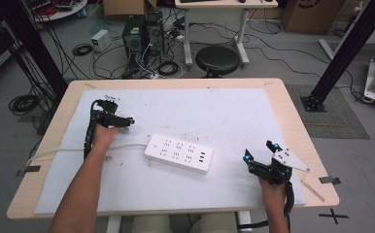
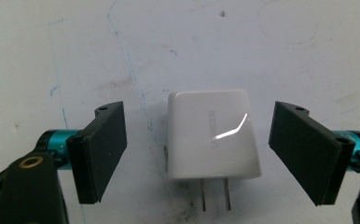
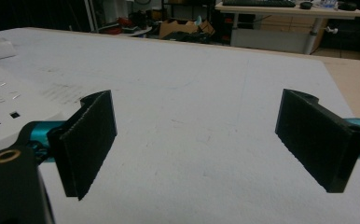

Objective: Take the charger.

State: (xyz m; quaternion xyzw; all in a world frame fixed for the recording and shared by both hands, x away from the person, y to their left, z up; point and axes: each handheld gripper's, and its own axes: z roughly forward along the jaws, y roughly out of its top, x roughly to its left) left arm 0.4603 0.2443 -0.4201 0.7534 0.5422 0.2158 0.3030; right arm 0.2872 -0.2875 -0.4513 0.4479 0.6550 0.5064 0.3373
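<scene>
From above, the left gripper point(image 1: 127, 121) hovers over the mat point(image 1: 224, 111), left of the power strip point(image 1: 178, 154); the right gripper point(image 1: 258, 154) rests near the mat's right edge. In the left gripper view, wide-open jaws flank the white charger point(image 2: 211, 135) without touching it. In the right gripper view, the jaws gape wide, empty.

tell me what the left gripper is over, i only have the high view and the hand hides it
Observer: The left gripper is open, with a white charger lying on the mat between its jaws, touched by neither.
Operator: which way are its prongs pointing
Observer: In the left gripper view its two prongs point back toward the camera, flat against the white mat.
Operator: and the right one, anything in it
Observer: No. The right gripper is open over bare mat, with the power strip at its left edge.
</scene>
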